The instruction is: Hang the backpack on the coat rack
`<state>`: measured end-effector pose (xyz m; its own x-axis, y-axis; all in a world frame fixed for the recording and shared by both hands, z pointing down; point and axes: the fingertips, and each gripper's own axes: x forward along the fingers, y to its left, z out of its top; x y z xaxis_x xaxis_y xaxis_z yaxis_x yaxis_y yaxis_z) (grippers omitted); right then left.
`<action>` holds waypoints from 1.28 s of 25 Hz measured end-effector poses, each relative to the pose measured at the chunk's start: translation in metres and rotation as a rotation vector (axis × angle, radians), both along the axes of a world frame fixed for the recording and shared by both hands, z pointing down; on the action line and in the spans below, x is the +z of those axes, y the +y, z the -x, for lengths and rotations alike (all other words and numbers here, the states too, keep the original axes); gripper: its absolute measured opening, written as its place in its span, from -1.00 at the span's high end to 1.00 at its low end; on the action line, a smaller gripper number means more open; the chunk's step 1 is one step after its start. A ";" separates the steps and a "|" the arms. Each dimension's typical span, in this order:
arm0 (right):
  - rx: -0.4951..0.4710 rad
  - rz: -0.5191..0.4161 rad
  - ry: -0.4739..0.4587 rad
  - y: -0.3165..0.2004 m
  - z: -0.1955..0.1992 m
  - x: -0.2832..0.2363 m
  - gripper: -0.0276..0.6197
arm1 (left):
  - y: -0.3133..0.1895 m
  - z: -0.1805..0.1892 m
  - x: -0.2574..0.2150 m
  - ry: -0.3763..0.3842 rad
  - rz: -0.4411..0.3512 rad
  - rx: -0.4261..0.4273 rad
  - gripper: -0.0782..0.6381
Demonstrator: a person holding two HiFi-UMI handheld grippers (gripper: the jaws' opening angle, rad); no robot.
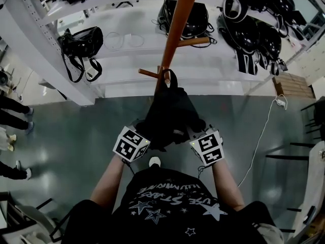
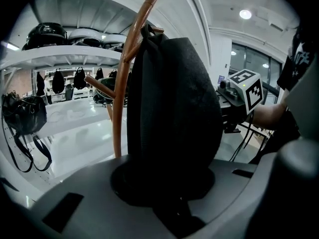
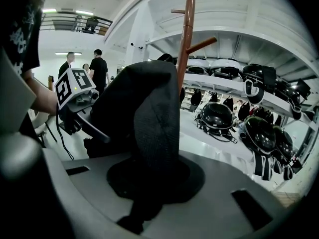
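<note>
The black backpack (image 1: 170,111) hangs in front of me, held up between both grippers against the orange-brown coat rack (image 1: 177,24). Its top loop (image 1: 169,78) sits at the pole beside a short lower peg (image 1: 150,73); in the left gripper view the loop (image 2: 146,32) lies over a peg tip. My left gripper (image 1: 147,132) is shut on the backpack's left side, and the fabric (image 2: 172,118) fills its jaws (image 2: 164,193). My right gripper (image 1: 190,132) is shut on the right side, with a fold of fabric (image 3: 147,118) pinched in its jaws (image 3: 154,183). Both sets of fingertips are hidden by the bag.
White shelves (image 1: 122,39) behind the rack carry black bags (image 1: 81,42) and helmets (image 1: 254,34). People's feet (image 1: 15,111) show at the left edge, and people (image 3: 97,68) stand farther off. A white cable (image 1: 261,131) trails over the grey floor, and dark chair frames (image 1: 304,151) stand right.
</note>
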<state>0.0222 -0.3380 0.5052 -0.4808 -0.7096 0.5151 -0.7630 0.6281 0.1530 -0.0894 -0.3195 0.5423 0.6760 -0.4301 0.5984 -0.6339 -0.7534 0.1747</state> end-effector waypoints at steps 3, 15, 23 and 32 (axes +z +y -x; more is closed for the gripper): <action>0.009 0.009 -0.002 -0.004 -0.002 0.004 0.75 | -0.004 -0.001 0.002 -0.008 0.003 0.010 0.51; 0.016 0.089 -0.003 -0.031 0.006 0.035 0.75 | -0.032 0.008 0.028 -0.042 0.059 0.020 0.51; 0.016 0.134 0.002 -0.048 0.013 0.058 0.75 | -0.048 0.017 0.048 -0.071 0.093 0.015 0.50; 0.052 0.164 -0.007 -0.065 0.020 0.079 0.72 | -0.064 0.027 0.066 -0.111 0.098 -0.013 0.47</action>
